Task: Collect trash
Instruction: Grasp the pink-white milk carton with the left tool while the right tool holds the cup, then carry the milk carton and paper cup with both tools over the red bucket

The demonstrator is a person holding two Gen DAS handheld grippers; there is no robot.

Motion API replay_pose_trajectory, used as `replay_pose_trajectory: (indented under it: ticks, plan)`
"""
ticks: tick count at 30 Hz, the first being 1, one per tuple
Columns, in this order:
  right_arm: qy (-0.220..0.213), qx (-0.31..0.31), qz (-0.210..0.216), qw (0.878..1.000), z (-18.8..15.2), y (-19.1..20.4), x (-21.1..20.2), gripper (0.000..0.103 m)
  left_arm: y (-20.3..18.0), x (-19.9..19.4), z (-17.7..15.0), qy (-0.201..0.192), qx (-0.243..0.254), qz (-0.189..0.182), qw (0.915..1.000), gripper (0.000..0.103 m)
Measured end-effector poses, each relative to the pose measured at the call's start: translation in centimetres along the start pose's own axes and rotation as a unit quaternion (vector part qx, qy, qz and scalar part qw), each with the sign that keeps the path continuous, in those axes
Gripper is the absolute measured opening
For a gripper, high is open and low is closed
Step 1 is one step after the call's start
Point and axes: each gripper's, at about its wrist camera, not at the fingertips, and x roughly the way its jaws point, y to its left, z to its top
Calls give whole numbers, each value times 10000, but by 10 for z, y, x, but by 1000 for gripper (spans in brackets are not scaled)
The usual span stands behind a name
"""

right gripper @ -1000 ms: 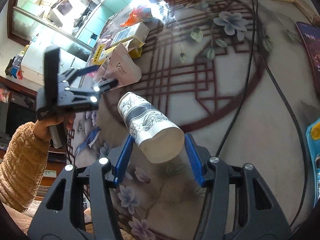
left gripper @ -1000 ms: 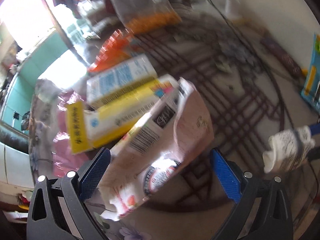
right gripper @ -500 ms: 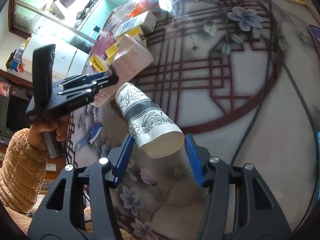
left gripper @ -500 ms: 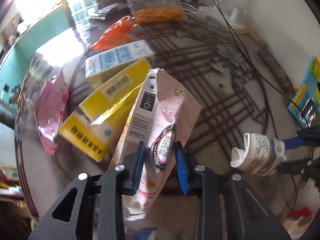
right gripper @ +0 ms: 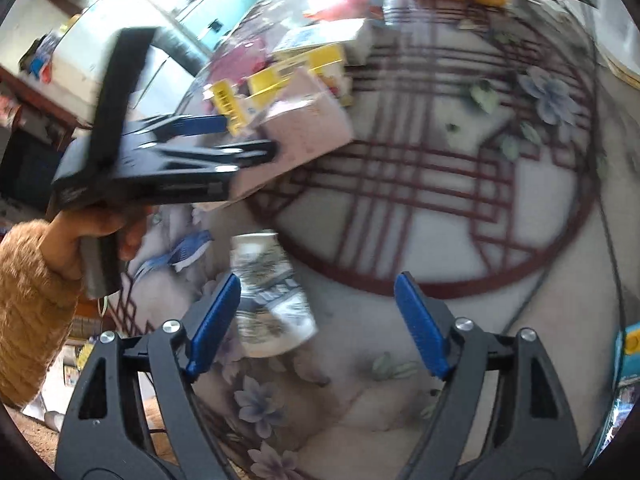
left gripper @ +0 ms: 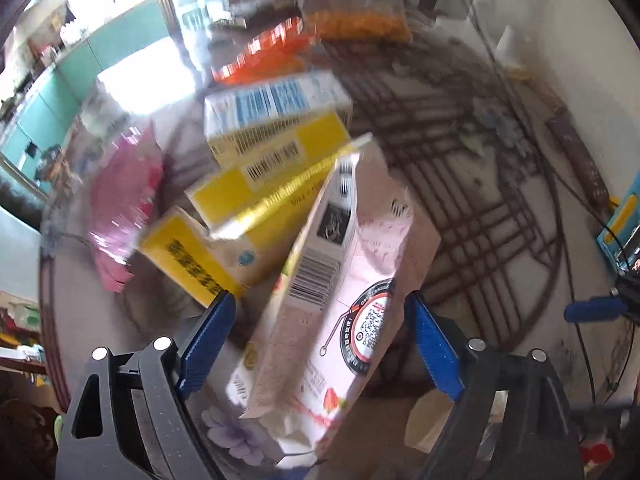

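Observation:
A pink milk carton [left gripper: 352, 280] stands tilted between my left gripper [left gripper: 320, 308] fingers. The jaws are opening and the pads stand clear of it. From the right wrist view the left gripper [right gripper: 244, 136] hangs over that carton [right gripper: 308, 128], held by a hand in a tan sleeve [right gripper: 32, 300]. A printed paper cup [right gripper: 272, 304], blurred, lies against the left finger of my right gripper [right gripper: 316, 284]. Those jaws are opening too, with a wide gap on the cup's right. One blue finger of the right gripper [left gripper: 592, 308] shows at the left wrist view's right edge.
Behind the carton lie yellow boxes [left gripper: 272, 184], a blue-and-white box [left gripper: 276, 100], a pink bag [left gripper: 124, 200], an orange wrapper [left gripper: 272, 56] and a bag of orange snacks [left gripper: 360, 24]. Black cables [right gripper: 600, 184] cross the patterned tabletop [right gripper: 440, 184]. A blue-and-yellow pack [left gripper: 624, 216] sits at the right.
My left gripper closed on the pink carton, then opened wide again. My right gripper let go of the paper cup, which has slipped to the left finger, and the hand shifted sideways.

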Motion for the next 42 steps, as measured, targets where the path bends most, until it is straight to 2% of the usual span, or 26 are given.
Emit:
replay_pose_trajectory:
  ticks: [2,3,6,7,10,13,19,21,22,25,35,42]
  plan:
    - [96,-42,90,9999,-1,8,7,78,-1,10,-1,184,-28,-154,9997,81]
    - [132,-45,121,9998,-1,9,10,78,-2,11,-2,129,-50,-168,9998,79]
    - [248,33,233,9994,-4,11,21,78,1,1,-3,-47,-229,-347,9991,63]
    - [278,86,262,9992,-4,11,25,78,2,-2,-4,-88,-262,-293,9992,59]
    - [293,164,295,9990,-4,13,29,78,6,-20,-10,-419,-430,-89,9982,55]
    - [265,125,285,9992,-2,17,30,78,16,-42,-24,-737,-850,-200,9935,55]
    - [314,77,43,9995,-4,24,41,77,29,-92,-54,-1353,-1496,-494,9782,56]
    - [271,117,26,9996,-4,26,42,66,32,-101,-64,-1464,-1610,-514,9747,57]
    - [273,128,10,9995,-4,27,43,53,32,-102,-66,-1493,-1650,-509,9736,57]
    - [237,165,10,9996,-3,30,42,46,39,-111,-79,-1570,-1801,-487,9698,57]
    - [-294,16,-104,9995,5,65,20,45,78,-126,-118,-1630,-2295,-531,9581,57]
    - [-632,-19,-243,9977,9,103,12,45,102,-136,-143,-1731,-2313,-606,9554,57]
